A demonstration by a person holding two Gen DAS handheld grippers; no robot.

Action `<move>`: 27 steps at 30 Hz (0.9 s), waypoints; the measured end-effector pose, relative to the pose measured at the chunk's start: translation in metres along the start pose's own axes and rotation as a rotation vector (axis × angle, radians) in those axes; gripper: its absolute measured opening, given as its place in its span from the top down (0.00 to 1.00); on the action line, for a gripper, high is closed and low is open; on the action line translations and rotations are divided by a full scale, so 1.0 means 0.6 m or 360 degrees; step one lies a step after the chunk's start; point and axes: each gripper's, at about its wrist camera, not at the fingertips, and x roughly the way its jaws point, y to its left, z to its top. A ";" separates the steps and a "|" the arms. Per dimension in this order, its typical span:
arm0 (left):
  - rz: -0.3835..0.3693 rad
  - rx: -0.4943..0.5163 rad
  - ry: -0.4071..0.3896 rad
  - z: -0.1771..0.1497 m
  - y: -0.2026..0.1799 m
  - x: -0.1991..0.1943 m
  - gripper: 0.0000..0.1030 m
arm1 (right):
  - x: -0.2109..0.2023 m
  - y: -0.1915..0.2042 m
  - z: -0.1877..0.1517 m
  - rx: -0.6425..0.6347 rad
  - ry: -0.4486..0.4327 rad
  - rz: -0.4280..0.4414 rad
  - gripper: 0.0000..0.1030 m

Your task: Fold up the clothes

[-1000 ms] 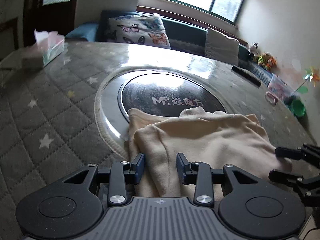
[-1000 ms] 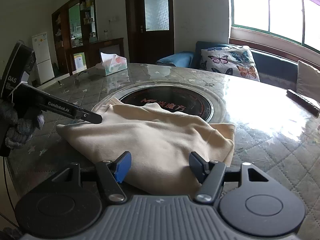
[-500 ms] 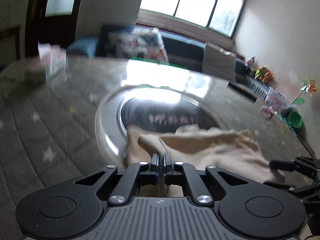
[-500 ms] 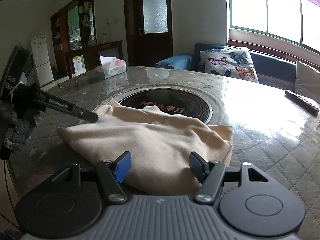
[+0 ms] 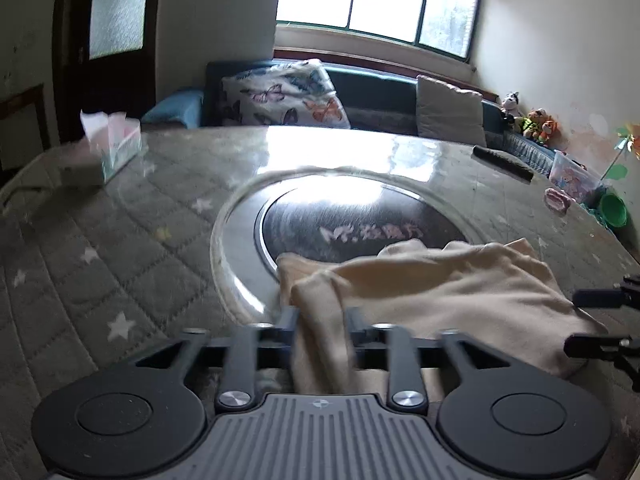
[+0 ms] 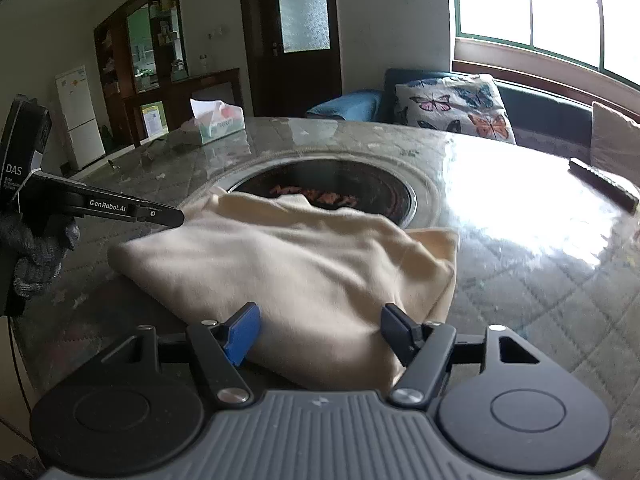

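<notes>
Jaws of left gripper [image 5: 322, 320] reopen around cloth [image 5: 440, 288].

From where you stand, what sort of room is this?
Most likely a home living or dining room: a sofa with a butterfly cushion under the window, a fridge near a cabinet, and a round table holding a cream garment.

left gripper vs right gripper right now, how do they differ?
The left gripper has a fold of the cream garment between its fingers, jaws opening; the right gripper stands wider, also opening, the garment's near edge in its gap and its pads clear of it. The left gripper's fingers look blurred in its own view; the right gripper's are sharp. The right gripper shows a blue pad; on the left none is discernible. Both are at the garment's near side.
</notes>
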 end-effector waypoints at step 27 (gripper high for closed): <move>0.0153 0.0080 0.0121 0.043 0.004 0.105 0.00 | 0.153 -0.042 0.091 0.0089 0.0213 0.0105 0.20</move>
